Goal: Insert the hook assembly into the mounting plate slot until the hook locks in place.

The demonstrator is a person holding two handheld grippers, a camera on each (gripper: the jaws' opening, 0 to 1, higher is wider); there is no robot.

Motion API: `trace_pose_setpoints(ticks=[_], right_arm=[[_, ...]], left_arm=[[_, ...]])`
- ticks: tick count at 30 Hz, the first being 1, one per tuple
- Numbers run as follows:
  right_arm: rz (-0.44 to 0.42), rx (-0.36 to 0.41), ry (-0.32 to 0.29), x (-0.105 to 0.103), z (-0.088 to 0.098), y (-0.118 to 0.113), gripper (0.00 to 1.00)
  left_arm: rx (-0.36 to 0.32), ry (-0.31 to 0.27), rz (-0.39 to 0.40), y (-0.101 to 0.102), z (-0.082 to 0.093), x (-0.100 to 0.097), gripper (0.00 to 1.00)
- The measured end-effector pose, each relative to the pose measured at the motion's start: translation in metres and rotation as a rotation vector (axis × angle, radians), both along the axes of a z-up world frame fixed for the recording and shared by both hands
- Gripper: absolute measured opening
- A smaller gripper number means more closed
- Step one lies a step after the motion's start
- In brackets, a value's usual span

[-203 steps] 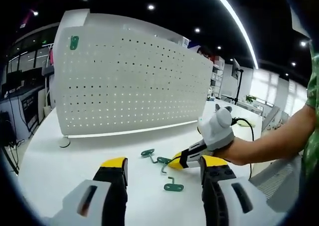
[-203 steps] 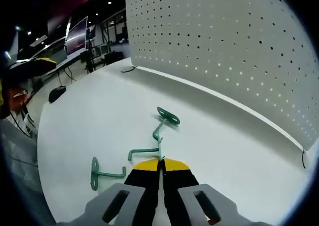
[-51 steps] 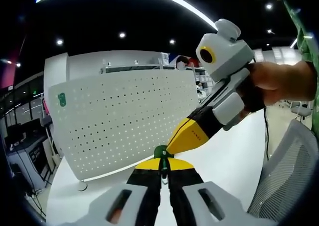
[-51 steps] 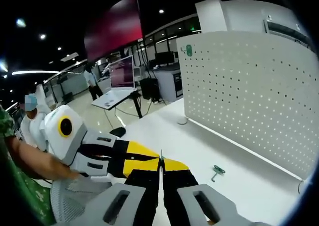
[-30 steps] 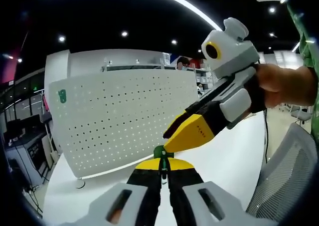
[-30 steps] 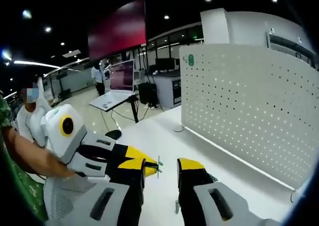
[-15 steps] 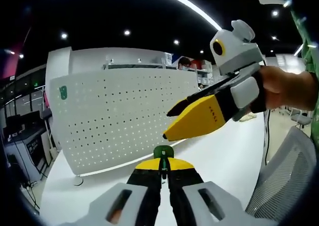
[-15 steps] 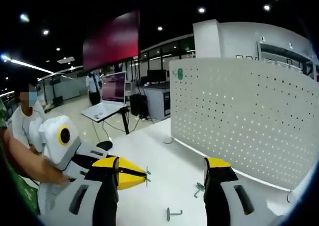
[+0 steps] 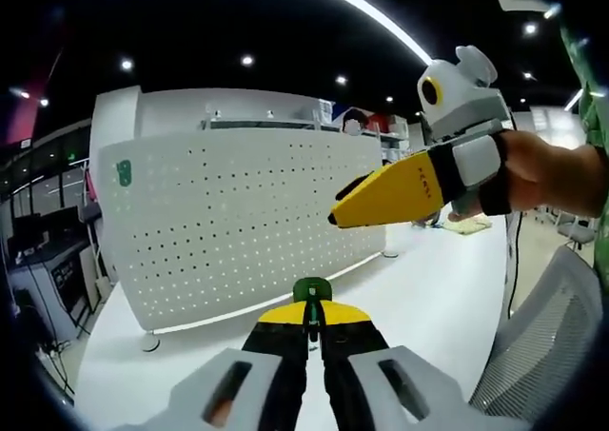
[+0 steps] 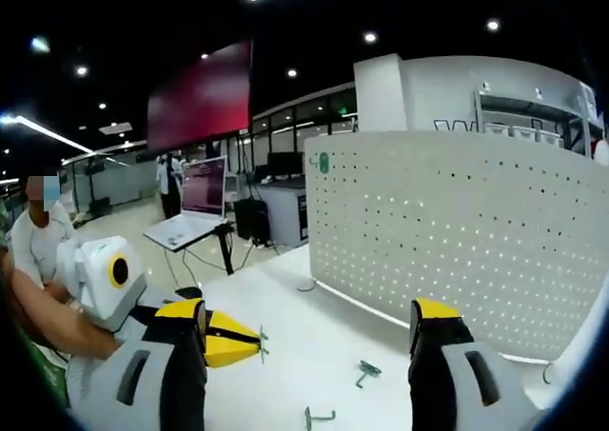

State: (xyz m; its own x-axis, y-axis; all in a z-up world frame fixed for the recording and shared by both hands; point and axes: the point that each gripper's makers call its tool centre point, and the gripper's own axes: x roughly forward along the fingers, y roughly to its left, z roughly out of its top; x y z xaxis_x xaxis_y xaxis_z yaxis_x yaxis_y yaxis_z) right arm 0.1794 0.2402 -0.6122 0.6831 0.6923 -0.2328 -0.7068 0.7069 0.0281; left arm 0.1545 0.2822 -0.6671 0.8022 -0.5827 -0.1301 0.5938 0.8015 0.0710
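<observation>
The left gripper is pinching the green hook between closed jaws. The right gripper is now standing wide open, drawn farther away from the hook than before

Red screen, laptop, chair

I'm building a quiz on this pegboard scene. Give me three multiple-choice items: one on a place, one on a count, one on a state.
1. Where does the green plate already mounted on the white perforated pegboard sit?
A. an upper corner
B. the centre
C. a bottom edge

2. How many green metal hooks lie loose on the white table in the right gripper view?
A. none
B. two
C. five

3. How do the right gripper's jaws stand?
A. wide open
B. shut on a hook
C. shut on nothing

Answers:
1 A: the plate sits at the pegboard's top corner.
2 B: hooks and lie on the table.
3 A: the right gripper holds nothing.
</observation>
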Motion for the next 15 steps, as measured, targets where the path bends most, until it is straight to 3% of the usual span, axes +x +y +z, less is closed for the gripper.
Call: trace_pose_setpoints(ticks=[15], right_arm=[[-0.012,-0.010,-0.037,0.004,0.008,-0.012,0.89]], left_arm=[[-0.032,-0.030,0.054,0.012,0.024,0.020,0.04]])
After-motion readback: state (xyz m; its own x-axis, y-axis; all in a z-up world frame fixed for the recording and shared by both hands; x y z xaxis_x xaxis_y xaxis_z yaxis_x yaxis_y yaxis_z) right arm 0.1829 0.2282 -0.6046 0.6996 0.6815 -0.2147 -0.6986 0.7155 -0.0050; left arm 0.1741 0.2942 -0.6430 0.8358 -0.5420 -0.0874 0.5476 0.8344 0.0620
